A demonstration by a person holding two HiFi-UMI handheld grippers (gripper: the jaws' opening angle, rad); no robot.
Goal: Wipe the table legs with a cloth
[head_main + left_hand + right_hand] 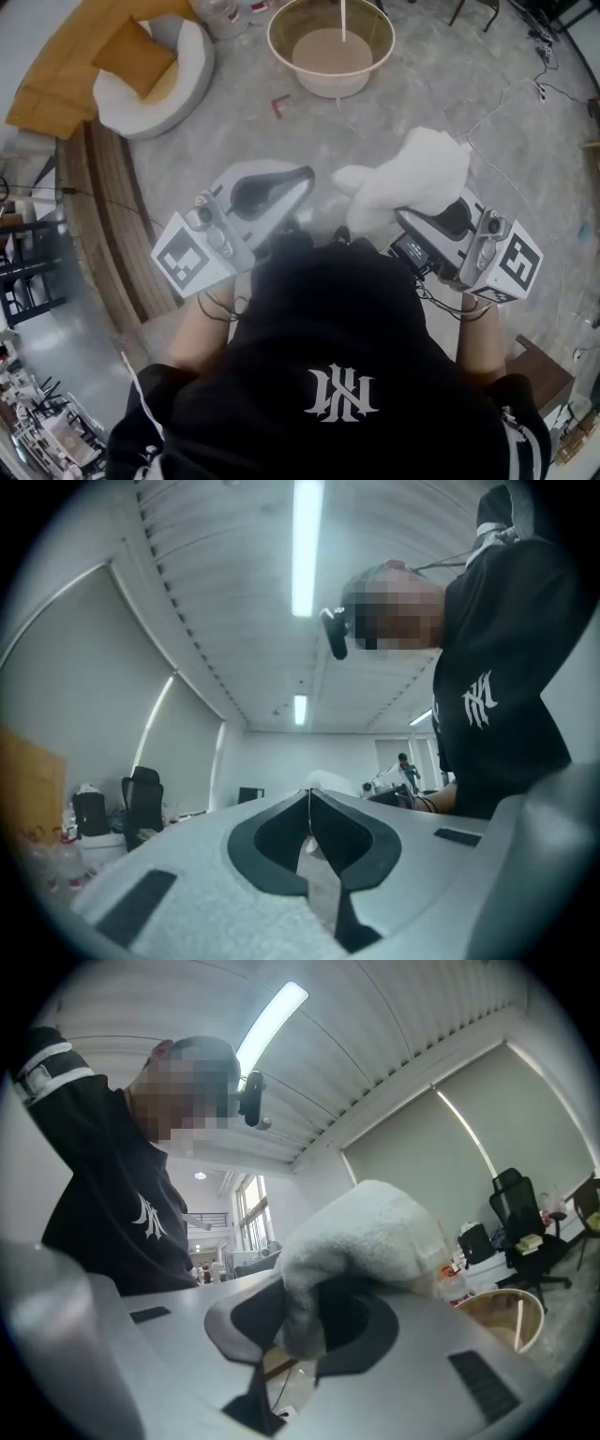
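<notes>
Short of the basin [330,58], on its near side, both grippers hang over bare concrete floor [394,103] in front of the person's chest.

- right gripper [302,1333]: jaws clamped on the white cloth [417,173]. The bite takes only a lower fold and the bulk sits bunched and loose above the tips.
- left gripper [309,797]: jaws closed tip to tip, nothing between them.
- basin holds brownish liquid, and a thin stick [343,19] stands in it.
- no table leg identifiable in any view. The curved wooden band [98,220], left of the basin and nearer the person, may be furniture; can't say what.

Risks, as judgement:
1. Cloth slip. With such a small pinch, drag along a leg likely pulls the fold out of the jaws. Cause: too little fabric in the bite.
2. Loose bulk flops over the tips, so the contact patch goes blind in the right gripper view and wiping gets patchy.
3. Basin spill. It sits straight ahead of both grippers, so a swing or a step forward could knock the rim or the stick.
4. Cables [525,89] on the floor right of the basin are a snag or trip hazard if the person shifts that way.
5. Whether the cloth is wet can't be told; if it is dry, the wipe may do little.
</notes>
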